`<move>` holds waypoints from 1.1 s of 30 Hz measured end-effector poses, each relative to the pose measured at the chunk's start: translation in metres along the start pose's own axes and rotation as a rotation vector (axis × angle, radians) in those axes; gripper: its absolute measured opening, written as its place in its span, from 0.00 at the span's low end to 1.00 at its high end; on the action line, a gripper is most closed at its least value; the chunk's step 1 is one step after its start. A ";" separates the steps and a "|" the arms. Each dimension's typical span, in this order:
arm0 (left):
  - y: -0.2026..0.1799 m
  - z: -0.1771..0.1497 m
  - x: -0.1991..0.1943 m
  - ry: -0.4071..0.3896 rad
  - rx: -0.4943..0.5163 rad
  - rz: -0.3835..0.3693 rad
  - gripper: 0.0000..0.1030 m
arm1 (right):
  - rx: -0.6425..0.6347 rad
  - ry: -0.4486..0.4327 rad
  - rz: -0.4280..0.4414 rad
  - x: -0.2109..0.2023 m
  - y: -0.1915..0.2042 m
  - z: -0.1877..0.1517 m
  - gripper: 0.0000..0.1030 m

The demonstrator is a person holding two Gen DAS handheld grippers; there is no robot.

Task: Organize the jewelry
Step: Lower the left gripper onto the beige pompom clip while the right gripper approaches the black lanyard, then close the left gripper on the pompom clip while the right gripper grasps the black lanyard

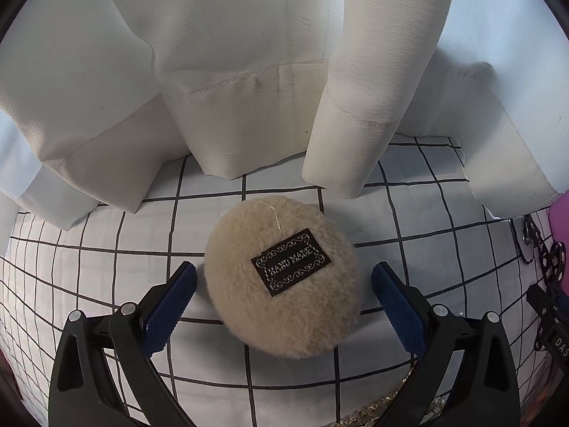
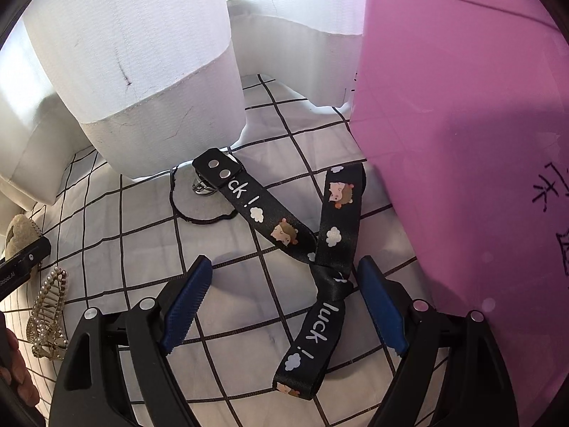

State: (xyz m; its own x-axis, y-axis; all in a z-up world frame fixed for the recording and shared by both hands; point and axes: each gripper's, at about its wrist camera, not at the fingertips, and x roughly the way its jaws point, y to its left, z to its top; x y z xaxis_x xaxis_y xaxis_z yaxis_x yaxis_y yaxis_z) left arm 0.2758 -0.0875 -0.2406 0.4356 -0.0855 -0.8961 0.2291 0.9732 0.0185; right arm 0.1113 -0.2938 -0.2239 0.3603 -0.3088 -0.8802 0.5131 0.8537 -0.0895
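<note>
A: Left wrist view, entry one. Left gripper (image 1: 283, 286) has its fingers spread wide, one on each side of a round beige plush pouch (image 1: 284, 277), with no contact visible on either side. The pouch lies on a white cloth with a black grid (image 1: 106, 245), in front of a white curtain (image 1: 231, 71).

B: Any writing?

A: A black tag (image 1: 291, 263) on top of the pouch reads "HAND MADE" in white.

B: Right wrist view?

A: Right gripper (image 2: 284, 281) is also spread apart, gripping nothing. A black strap (image 2: 320, 267) lies crossed over itself between and beyond the fingers, printed with clouds, hedgehogs and "luck !". A metal clasp (image 2: 204, 188) sits at its far end.

B: Surroundings?

A: A pink box (image 2: 462, 124) stands on the right with dark handwritten characters I cannot read. At far left, a gold pearl-studded hair comb (image 2: 48, 316) rests on the cloth.
</note>
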 end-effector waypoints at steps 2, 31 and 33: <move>0.001 0.001 0.003 0.001 -0.007 -0.004 0.94 | 0.001 -0.009 0.000 0.000 0.007 -0.001 0.77; 0.045 -0.047 -0.044 -0.069 -0.068 -0.007 0.49 | -0.060 -0.067 0.127 -0.069 0.031 -0.045 0.16; 0.046 -0.055 -0.054 -0.080 -0.056 -0.004 0.49 | -0.067 -0.072 0.141 -0.078 0.033 -0.052 0.16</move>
State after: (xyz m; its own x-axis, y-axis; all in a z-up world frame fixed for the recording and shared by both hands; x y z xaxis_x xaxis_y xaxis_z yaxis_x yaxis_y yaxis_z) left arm 0.2152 -0.0268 -0.2157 0.5031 -0.1038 -0.8580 0.1831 0.9830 -0.0116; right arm 0.0597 -0.2195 -0.1821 0.4811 -0.2107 -0.8510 0.4008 0.9162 -0.0003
